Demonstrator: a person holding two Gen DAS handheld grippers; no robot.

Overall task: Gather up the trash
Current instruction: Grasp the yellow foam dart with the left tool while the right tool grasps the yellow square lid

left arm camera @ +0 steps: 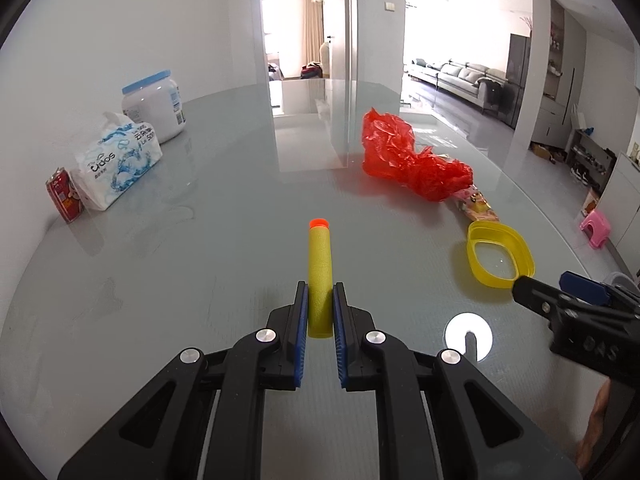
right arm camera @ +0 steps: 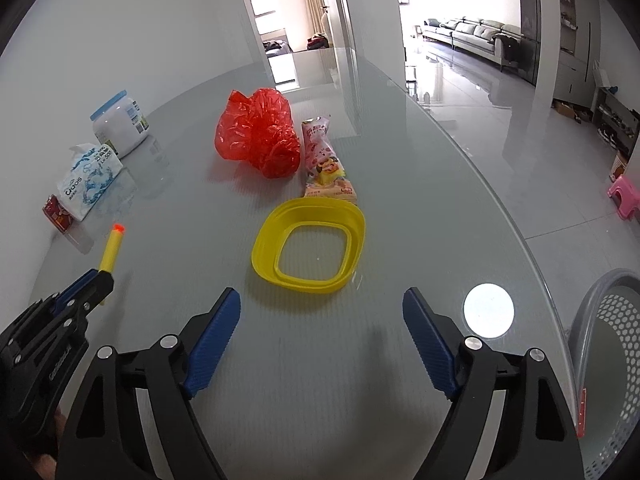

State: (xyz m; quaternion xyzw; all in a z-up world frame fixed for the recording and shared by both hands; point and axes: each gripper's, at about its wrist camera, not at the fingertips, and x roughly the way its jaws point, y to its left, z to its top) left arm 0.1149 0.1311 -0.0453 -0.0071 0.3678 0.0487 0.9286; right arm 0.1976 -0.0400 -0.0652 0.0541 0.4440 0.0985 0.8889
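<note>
Glass table (right arm camera: 360, 360) | left claw (left arm camera: 320, 292) grips foam dart (left arm camera: 320, 276) | right claw (right arm camera: 322, 300) spread, empty | bin (right arm camera: 608, 360) cut off

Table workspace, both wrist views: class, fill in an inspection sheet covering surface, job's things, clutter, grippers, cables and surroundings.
Surface: glossy grey table, bare in front.
Job's things: yellow foam dart; red plastic bag; pink snack wrapper; yellow ring lid; mesh bin at right edge.
Clutter: white jar, tissue pack, red can by the wall.
Grippers: left gripper shut on dart; right gripper open, empty, before the lid.
Cables: nothing seen.
Surroundings: sofa, pink stool, doorway.
</note>
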